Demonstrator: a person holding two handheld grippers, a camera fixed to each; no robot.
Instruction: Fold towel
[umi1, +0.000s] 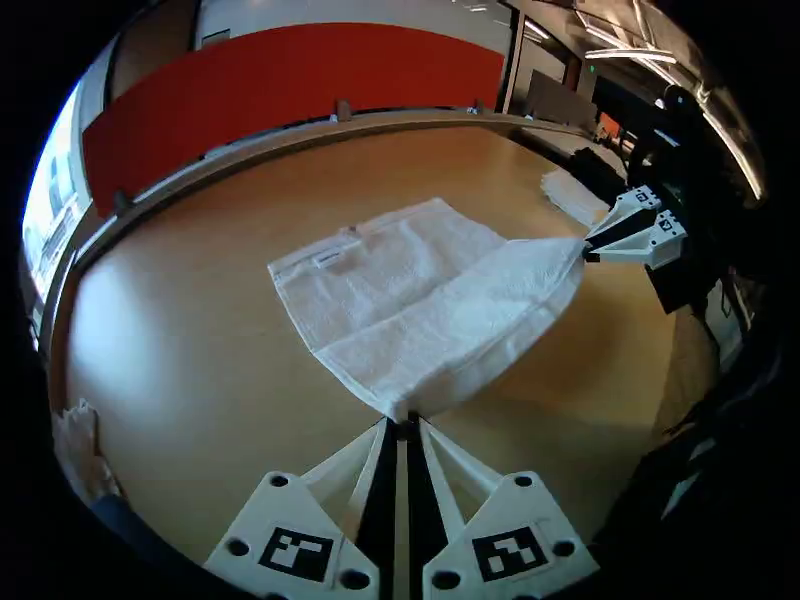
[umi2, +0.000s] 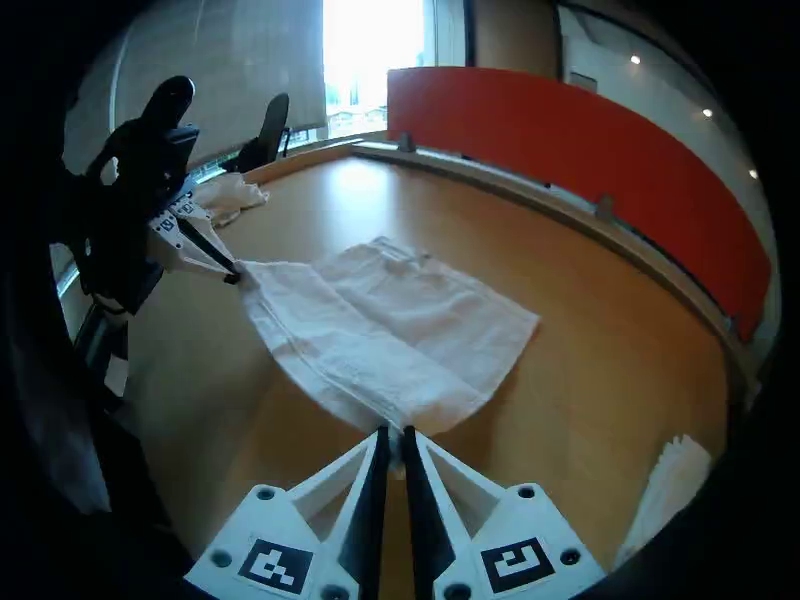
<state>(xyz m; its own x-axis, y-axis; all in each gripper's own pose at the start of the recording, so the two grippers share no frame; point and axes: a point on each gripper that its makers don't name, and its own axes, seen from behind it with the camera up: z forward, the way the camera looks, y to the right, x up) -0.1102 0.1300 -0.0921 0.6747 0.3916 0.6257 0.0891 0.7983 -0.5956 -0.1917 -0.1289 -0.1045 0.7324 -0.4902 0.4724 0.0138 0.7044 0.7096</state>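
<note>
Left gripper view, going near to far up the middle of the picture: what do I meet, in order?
left gripper, shut on the near corner of the towel → towel, spread out with one side lifted → table, bare wood → red partition behind the table's far edge.

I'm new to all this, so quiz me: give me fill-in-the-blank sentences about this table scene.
The towel is ____ in colour.
It lies on a ____ table.
The left gripper and the right gripper each pinch one ____ of it.
Behind the table stands a ____ panel.
Missing: white; wooden; corner; red.
</note>
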